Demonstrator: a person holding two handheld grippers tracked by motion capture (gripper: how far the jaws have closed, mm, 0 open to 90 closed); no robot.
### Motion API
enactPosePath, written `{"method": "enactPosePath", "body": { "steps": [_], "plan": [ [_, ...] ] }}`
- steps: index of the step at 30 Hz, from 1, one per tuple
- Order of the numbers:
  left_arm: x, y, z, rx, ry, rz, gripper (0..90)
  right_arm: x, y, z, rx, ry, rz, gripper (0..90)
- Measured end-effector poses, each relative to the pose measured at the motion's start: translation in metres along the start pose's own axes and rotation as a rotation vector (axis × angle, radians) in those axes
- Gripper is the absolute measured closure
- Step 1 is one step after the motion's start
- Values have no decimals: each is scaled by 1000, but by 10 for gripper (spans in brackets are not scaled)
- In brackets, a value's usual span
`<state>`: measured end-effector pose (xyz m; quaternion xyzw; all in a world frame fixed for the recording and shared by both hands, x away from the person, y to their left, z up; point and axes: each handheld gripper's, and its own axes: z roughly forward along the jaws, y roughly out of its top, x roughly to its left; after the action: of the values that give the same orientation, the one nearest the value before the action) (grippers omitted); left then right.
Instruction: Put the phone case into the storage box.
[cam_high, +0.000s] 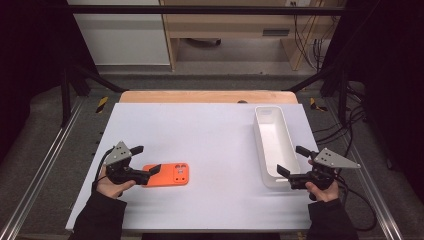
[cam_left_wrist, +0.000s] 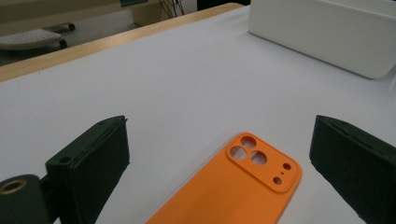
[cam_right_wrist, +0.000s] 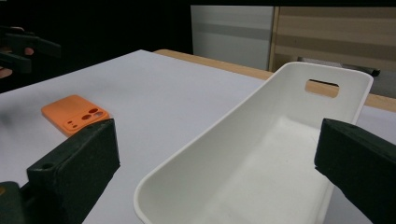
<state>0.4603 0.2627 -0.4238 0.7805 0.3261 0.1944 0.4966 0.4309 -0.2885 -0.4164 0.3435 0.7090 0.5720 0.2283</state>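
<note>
An orange phone case (cam_high: 170, 174) lies flat on the white table, camera cut-outs to the right. My left gripper (cam_high: 147, 159) is open at the case's left end, one jaw over that end, nothing held. In the left gripper view the case (cam_left_wrist: 243, 186) lies low between the spread jaws of the left gripper (cam_left_wrist: 222, 128). A long white bin (cam_high: 265, 131) stands empty at the right. My right gripper (cam_high: 291, 160) is open at the bin's near end. In the right gripper view the bin (cam_right_wrist: 210, 135) sits between the wide jaws of the right gripper (cam_right_wrist: 219, 128), with the case (cam_right_wrist: 74, 114) far left.
The white table top (cam_high: 215, 135) has a wooden strip (cam_high: 207, 96) along its far edge. Metal rails run along both sides. Cables (cam_high: 350, 125) hang at the right. The other hand's gripper (cam_right_wrist: 23, 46) appears at the top left of the right gripper view.
</note>
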Motion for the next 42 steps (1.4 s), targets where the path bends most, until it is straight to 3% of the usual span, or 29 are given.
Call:
{"method": "enactPosePath", "body": {
  "steps": [13, 26, 36, 42],
  "plan": [
    [7, -7, 12, 84, 76, -32, 176, 0, 0, 0, -2, -1, -1, 4],
    [14, -12, 16, 146, 185, -62, 470, 0, 0, 0, 4, -1, 2, 5],
    [18, -15, 21, 193, 220, -78, 669, 0, 0, 0, 5, 0, -2, 4],
    [22, -19, 26, 242, 227, -87, 741, 0, 0, 1, 8, 1, 0, 4]
  ]
}}
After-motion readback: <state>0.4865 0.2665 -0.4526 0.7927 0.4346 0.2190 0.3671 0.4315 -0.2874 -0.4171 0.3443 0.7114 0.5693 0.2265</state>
